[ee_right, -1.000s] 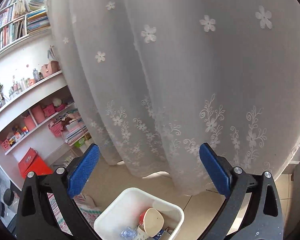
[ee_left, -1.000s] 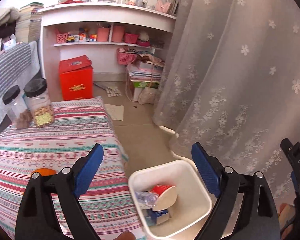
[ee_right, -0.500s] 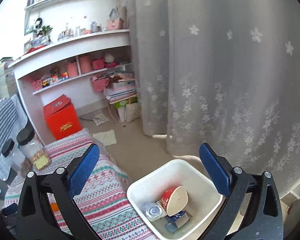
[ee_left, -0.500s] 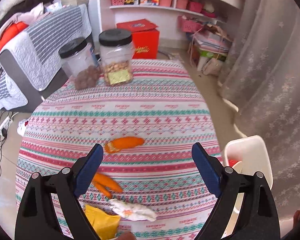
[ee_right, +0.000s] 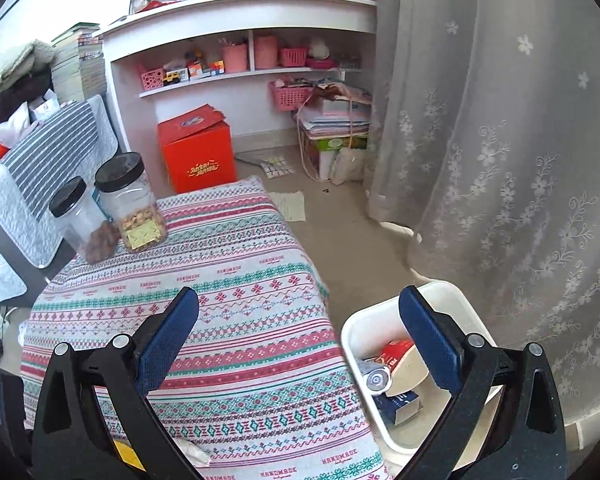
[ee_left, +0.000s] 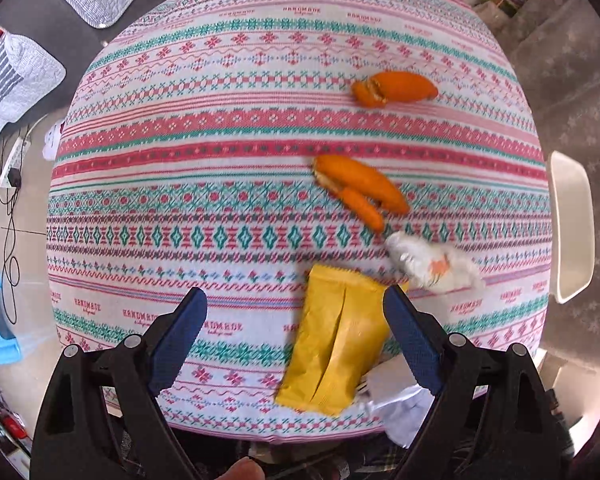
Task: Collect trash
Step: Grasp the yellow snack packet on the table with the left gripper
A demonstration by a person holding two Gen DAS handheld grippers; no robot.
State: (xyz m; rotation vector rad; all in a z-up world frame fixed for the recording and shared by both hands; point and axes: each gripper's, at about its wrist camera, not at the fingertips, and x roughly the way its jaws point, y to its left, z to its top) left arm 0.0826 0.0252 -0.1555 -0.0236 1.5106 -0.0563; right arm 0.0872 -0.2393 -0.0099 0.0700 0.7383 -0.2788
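1. Left gripper point(ee_left: 294, 320) points straight down at the tabletop point(ee_left: 220, 128) with its patterned cloth; its blue fingers point(ee_left: 178, 340) stand wide apart and clamp nothing.
2. Between those fingers, toward the right one, lies a yellow wrapper point(ee_left: 336, 340), flat on the cloth; the right finger's tip overlaps the wrapper's upper right corner in this view, contact impossible to judge.
3. Just beyond the wrapper sits a crumpled white tissue point(ee_left: 432, 262) with small orange marks; it lies near the tabletop's right edge.
4. Above the tissue, a split piece of orange peel point(ee_left: 360, 186) rests on the cloth, its lower tip almost at the tissue; a second orange peel point(ee_left: 396, 88) lies farther up, well apart from the first.
5. A white scrap of paper point(ee_left: 400, 404) pokes out at the wrapper's lower right, at the near edge.
6. The white bin point(ee_right: 380, 320) stands on the floor just beside the tabletop's right side; inside it are a red paper cup point(ee_right: 396, 358), a clear bottle point(ee_right: 374, 378) and a dark blue box point(ee_right: 398, 402).
7. Right gripper point(ee_right: 300, 320) angles down over the gap between tabletop and bin; its fingers are spread wide, empty.
8. Two black-lidded jars point(ee_right: 132, 204) stand at the tabletop's far corner; a lace curtain point(ee_right: 500, 160) hangs behind the bin.
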